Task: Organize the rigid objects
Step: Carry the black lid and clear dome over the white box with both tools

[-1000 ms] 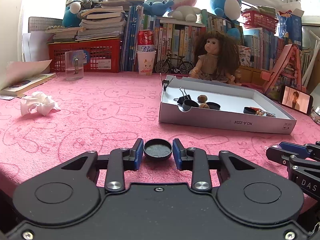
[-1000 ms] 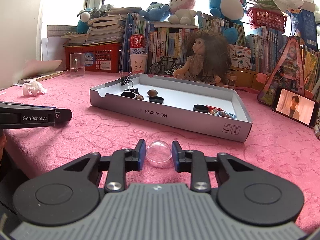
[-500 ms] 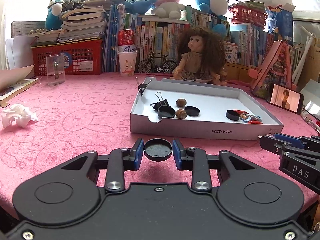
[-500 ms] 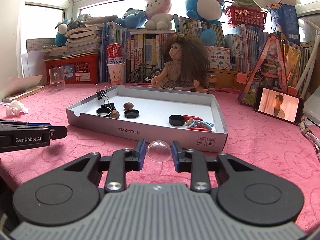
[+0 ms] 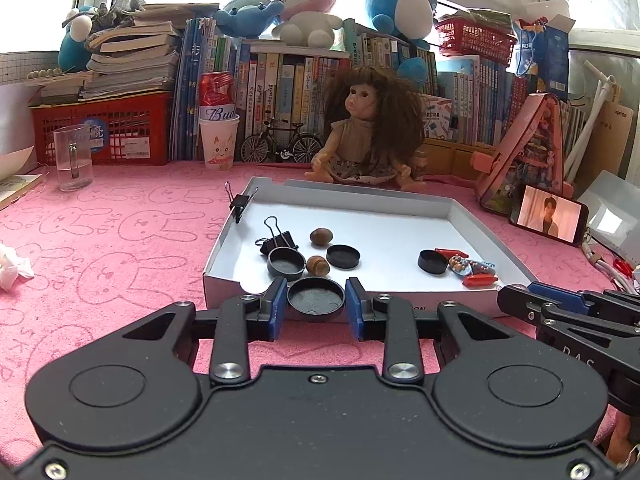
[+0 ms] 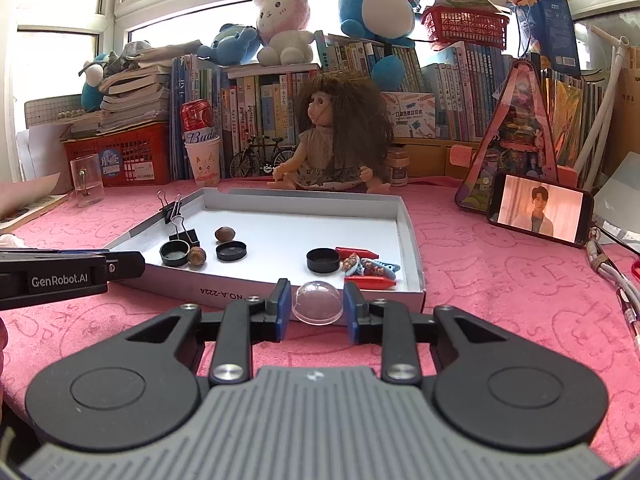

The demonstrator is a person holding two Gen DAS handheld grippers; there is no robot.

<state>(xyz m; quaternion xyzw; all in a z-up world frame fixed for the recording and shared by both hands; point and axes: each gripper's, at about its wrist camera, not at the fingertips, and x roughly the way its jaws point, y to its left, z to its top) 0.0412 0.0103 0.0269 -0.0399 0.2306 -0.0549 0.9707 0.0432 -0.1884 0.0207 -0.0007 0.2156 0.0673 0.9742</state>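
Nearest to you: left tongs point(image 5: 316, 305) clamped on a black cap point(image 5: 316, 299), hollow side up, held flat just short of the white tray's point(image 5: 224, 280) near wall. Right tongs point(image 6: 314, 307) clamped on a clear dome point(image 6: 317, 303), rounded side up, also just short of the tray's near wall, toward its right end. Both items are round, so no real long axis; cap's axis is vertical, dome's roughly so w/ a slight tilt toward you.

Progress, my read: mid-task. Both pieces are picked and carried to the tray, not yet over the wall, not yet dropped.

Already in the tray, near to far: open black cap point(image 5: 286, 264) near the front-left corner w/ a brown nut point(image 5: 318, 266) touching its right side; flat black lid point(image 5: 343, 256) just right of that; loose binder clip point(image 5: 276, 240) behind the open cap, handles pointing to the tray's back-left; second nut point(image 5: 321, 236) behind the lid. Right half: another black cap point(image 5: 433, 261) w/ a small pile of red/blue trinkets point(image 5: 472, 270) beside it, long axes running across the tray. Another clip point(image 5: 239, 202) is pinched on the tray's left wall.

Left to do: lift both over the wall, release. Crumpled tissue point(image 5: 12, 268) far left of the tray on the worktop, prob not a rigid item. Can't tell if more loose pieces remain outside.
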